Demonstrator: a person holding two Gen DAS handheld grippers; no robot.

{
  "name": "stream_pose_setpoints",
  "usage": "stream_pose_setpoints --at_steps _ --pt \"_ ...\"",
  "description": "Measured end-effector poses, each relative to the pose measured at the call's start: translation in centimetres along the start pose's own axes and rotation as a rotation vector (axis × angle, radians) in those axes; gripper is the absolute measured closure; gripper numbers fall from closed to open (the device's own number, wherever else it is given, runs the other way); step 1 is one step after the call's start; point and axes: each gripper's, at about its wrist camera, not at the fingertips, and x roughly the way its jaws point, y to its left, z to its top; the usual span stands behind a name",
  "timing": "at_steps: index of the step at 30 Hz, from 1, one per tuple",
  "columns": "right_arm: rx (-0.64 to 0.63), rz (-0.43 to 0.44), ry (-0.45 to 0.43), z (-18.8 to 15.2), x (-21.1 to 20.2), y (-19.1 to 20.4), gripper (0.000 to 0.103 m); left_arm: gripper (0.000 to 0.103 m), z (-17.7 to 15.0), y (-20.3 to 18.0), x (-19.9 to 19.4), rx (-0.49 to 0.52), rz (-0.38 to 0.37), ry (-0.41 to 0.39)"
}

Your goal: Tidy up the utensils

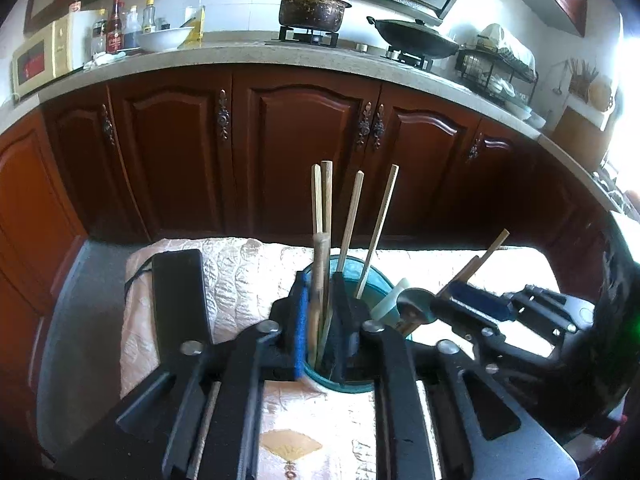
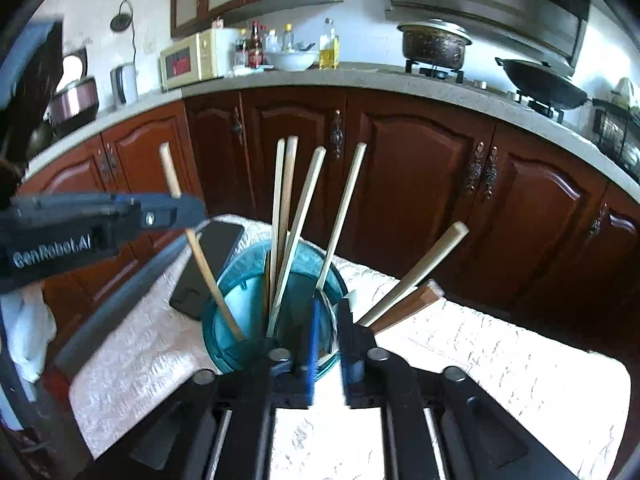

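Note:
A teal plastic cup (image 1: 354,385) stands on a pale quilted cloth (image 1: 248,280) and holds several wooden chopsticks (image 1: 352,216). My left gripper (image 1: 319,280) hangs over the cup's near rim. Its jaws stand slightly apart around a chopstick (image 1: 320,264) without pressing it. From the right wrist that chopstick (image 2: 208,272) slants through the left gripper (image 2: 180,210) down into the cup (image 2: 224,344). My right gripper (image 2: 330,308) is open over the cup's right rim, with two wooden handles (image 2: 420,272) leaning out beside it. A metal spoon (image 1: 416,302) sits next to the right gripper (image 1: 460,300).
A black phone (image 1: 180,300) lies on the cloth left of the cup. Dark red cabinet doors (image 1: 304,152) stand behind the table. On the counter above are a pot (image 1: 312,8), a wok (image 1: 416,36), a bowl (image 1: 164,38) and bottles.

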Motion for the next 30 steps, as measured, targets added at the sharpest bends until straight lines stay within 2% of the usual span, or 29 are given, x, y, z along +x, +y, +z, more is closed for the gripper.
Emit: stream_pose_setpoints --at_steps 2,5,9,11,18,24,30 --pt "0.025 0.009 -0.012 0.2 -0.8 -0.4 0.083 0.072 -0.1 0.2 -0.5 -0.011 -0.004 -0.006" --pt "0.048 0.021 -0.035 0.4 -2.1 -0.7 0.082 0.068 -0.1 0.5 -1.4 -0.027 -0.006 -0.018" --pt "0.074 0.023 -0.071 0.5 -3.9 -1.0 0.07 0.063 -0.7 0.6 -2.8 -0.03 0.004 -0.032" --pt "0.089 0.025 -0.08 0.3 -4.6 -0.9 0.068 0.059 -1.3 0.4 -3.8 -0.022 0.025 -0.057" --pt "0.13 0.023 -0.071 -0.6 -5.3 0.1 0.062 0.058 -3.6 -0.7 -5.2 -0.004 0.102 -0.082" --pt "0.152 0.023 -0.062 -1.4 -6.0 1.1 0.061 0.058 -5.2 -1.7 -5.9 0.017 0.147 -0.101" --pt "0.167 0.003 -0.073 -1.8 -7.1 1.6 0.052 0.058 -6.0 -2.5 -6.7 0.025 0.203 -0.133"
